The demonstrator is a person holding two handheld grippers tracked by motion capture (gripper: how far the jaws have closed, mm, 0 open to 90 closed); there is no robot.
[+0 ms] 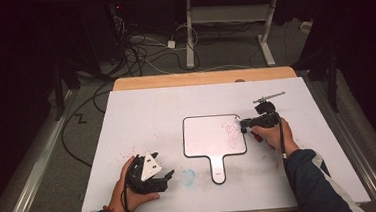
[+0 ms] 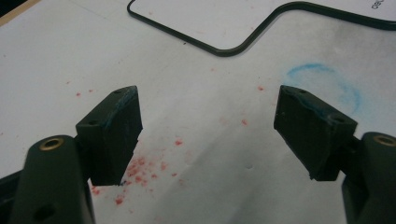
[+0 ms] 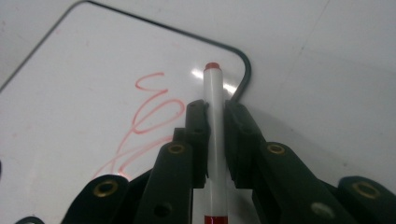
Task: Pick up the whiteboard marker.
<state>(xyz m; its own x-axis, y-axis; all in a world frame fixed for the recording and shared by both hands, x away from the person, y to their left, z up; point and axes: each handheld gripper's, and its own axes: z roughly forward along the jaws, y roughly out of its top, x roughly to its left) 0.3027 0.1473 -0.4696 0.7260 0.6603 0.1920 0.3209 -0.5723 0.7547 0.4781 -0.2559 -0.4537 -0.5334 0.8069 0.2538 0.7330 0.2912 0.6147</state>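
A small white handheld board [image 1: 203, 135] with a dark rim and a handle lies mid-table, and its corner [image 3: 70, 84] fills much of the right gripper view. A red scribble [image 1: 232, 133] [image 3: 149, 116] marks its right part. My right gripper [image 1: 242, 127] [image 3: 215, 109] is shut on a white marker [image 3: 214, 93] with a red tip, which points at the board's upper right corner. My left gripper [image 1: 168, 177] [image 2: 208, 100] rests open at the front left with nothing between its jaws. The board's handle edge [image 2: 233, 49] lies beyond it.
A white sheet [image 1: 151, 113] covers the wooden table [image 1: 204, 78]. A blue smudge [image 1: 188, 175] [image 2: 327, 79] and red specks [image 2: 140, 168] stain it near the left gripper. Cables [image 1: 142, 49] and a desk frame [image 1: 266, 35] stand on the floor behind.
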